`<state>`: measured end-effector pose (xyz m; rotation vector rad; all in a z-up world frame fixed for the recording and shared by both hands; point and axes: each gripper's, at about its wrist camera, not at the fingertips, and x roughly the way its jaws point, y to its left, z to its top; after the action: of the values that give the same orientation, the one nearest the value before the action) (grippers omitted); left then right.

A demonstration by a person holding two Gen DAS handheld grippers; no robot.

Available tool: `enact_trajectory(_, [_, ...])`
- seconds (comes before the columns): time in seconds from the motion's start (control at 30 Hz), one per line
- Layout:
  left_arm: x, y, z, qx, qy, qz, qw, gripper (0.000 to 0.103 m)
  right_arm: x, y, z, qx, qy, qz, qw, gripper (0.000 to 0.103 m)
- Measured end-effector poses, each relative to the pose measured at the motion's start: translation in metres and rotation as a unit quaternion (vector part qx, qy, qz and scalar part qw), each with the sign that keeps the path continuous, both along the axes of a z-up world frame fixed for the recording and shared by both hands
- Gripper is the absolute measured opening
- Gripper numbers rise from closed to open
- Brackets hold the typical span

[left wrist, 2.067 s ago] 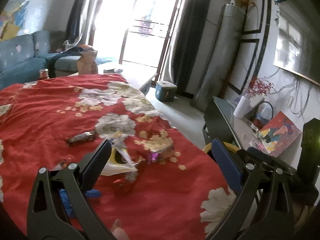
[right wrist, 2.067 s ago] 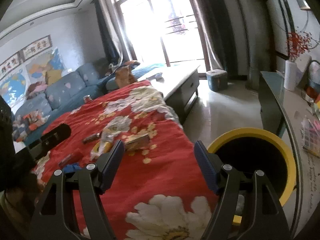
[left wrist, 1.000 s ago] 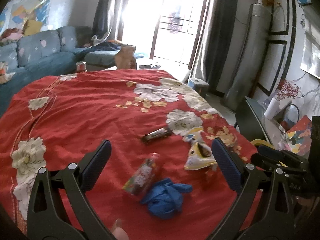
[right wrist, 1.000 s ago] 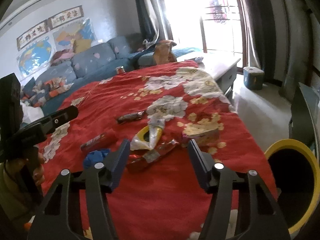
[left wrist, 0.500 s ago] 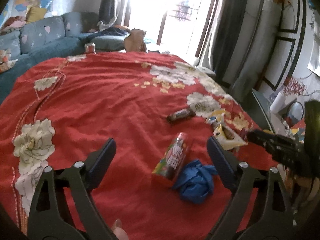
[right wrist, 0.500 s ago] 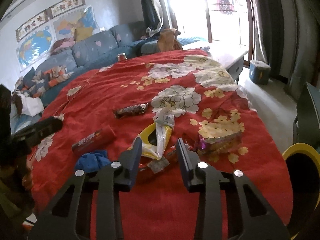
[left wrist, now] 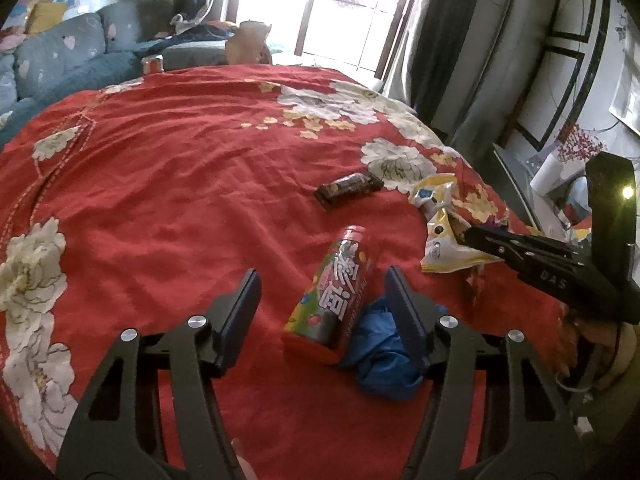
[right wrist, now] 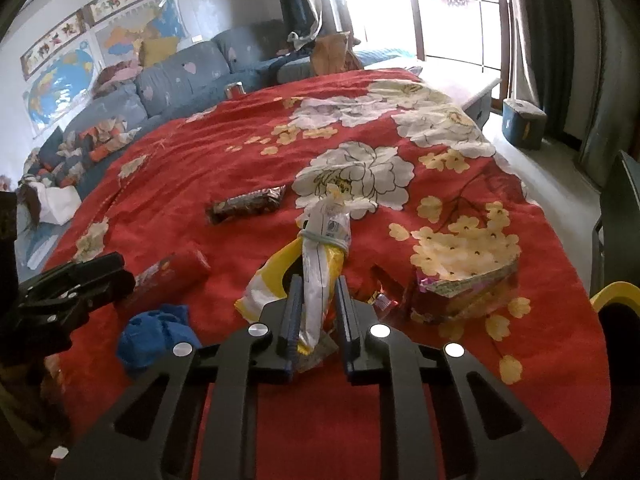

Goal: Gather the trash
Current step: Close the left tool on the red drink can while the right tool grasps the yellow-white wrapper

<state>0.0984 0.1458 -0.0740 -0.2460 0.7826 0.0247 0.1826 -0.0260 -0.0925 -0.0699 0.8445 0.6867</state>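
Observation:
On the red flowered cloth [left wrist: 168,184] lies a colourful candy tube [left wrist: 340,280], between the jaws of my left gripper [left wrist: 320,292]. Those jaws are closing and the pads stand clear of the tube. A crumpled blue glove [left wrist: 380,356] lies against the tube by the right finger. My right gripper [right wrist: 318,304] is closing on a yellow and white snack bag [right wrist: 320,252], and its pads press the bag's near end. In the left wrist view the right gripper [left wrist: 472,236] reaches onto that bag [left wrist: 440,240].
A dark chocolate bar wrapper [right wrist: 244,204] lies farther back on the cloth. A pink and purple packet [right wrist: 464,288] and a red wrapper [right wrist: 380,300] lie right of the bag. A yellow-rimmed bin [right wrist: 616,292] stands off the right edge. A blue sofa [right wrist: 180,80] runs behind.
Both grippers came down toward the cloth and narrowed. The left now straddles the candy tube; the right has closed from half open onto the yellow snack bag.

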Motion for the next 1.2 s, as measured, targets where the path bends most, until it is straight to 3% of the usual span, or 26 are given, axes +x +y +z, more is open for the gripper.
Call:
enact_trajectory(0.73, [0.008,-0.003,-0.022,-0.02,0.032,-0.013,0.9992,0.039,-0.02,0.004,0.01,0.03,-0.037,0.011,0.999,0.008])
enact_trajectory(1.2, [-0.006,0.008,0.009,-0.024,-0.024,0.014,0.9993,0.028,-0.039,-0.006,0.022,0.042,-0.053,0.009,0.998,0.007])
